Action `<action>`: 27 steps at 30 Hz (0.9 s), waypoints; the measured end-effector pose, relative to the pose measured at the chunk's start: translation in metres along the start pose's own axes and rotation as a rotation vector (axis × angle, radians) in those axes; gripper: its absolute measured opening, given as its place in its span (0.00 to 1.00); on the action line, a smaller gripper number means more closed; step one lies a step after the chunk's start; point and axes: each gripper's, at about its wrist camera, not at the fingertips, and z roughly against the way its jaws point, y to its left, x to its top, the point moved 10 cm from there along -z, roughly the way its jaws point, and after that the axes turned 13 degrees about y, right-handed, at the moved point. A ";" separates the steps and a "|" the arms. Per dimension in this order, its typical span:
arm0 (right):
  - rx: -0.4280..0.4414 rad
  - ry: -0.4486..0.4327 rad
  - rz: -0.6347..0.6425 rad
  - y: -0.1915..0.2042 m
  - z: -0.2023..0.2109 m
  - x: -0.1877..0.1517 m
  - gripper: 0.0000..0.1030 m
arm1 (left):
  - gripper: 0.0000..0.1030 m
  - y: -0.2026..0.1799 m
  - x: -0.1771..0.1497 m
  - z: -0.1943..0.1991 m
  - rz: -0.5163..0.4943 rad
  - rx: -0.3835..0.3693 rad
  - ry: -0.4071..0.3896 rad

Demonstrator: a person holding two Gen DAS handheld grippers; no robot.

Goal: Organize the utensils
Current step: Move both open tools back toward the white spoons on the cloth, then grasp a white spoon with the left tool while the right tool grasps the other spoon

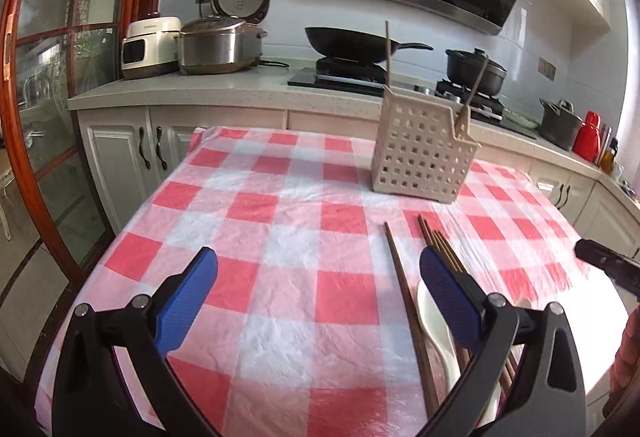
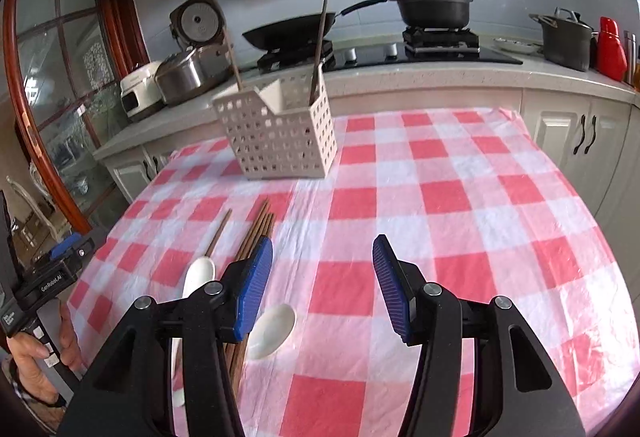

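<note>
Right wrist view: both grippers, right gripper (image 2: 322,277) and left gripper (image 1: 318,301), jaws spread and empty, above loose chopsticks (image 2: 256,233) and white spoons (image 2: 272,331) near desk's front edge; holder (image 2: 280,129) mid-desk; next likely pinch one.

White lettering reading "GenRobot.AI" runs along the black body of the left gripper (image 2: 60,257), seen in the right wrist view, well to the left of the perforated utensil basket (image 2: 280,133) and nearer the camera. A second small white label sits lower on the same gripper's handle, above the person's hand (image 2: 40,353); its characters are too small to read. The white cooker (image 1: 150,45) on the counter, far left of the basket, bears a faint brand mark on its lid, illegible.
</note>
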 end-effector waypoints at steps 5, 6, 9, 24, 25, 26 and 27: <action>0.013 0.082 -0.005 0.002 -0.025 -0.024 0.49 | 0.95 -0.018 -0.011 -0.010 -0.042 -0.014 0.023; 0.016 0.095 -0.006 0.002 -0.029 -0.028 0.49 | 0.95 -0.021 -0.013 -0.012 -0.048 -0.021 0.029; 0.030 0.123 -0.009 0.004 -0.037 -0.034 0.49 | 0.95 -0.028 -0.018 -0.018 -0.056 -0.041 0.043; 0.115 0.229 -0.016 0.021 -0.066 -0.049 0.28 | 0.71 -0.067 -0.033 -0.044 -0.158 -0.158 0.125; 0.116 0.230 -0.013 0.023 -0.066 -0.048 0.27 | 0.67 -0.069 -0.033 -0.046 -0.163 -0.173 0.132; 0.121 0.233 -0.012 0.023 -0.067 -0.048 0.23 | 0.64 -0.071 -0.032 -0.048 -0.166 -0.186 0.139; 0.127 0.236 -0.011 0.025 -0.067 -0.049 0.21 | 0.62 -0.072 -0.032 -0.050 -0.169 -0.195 0.147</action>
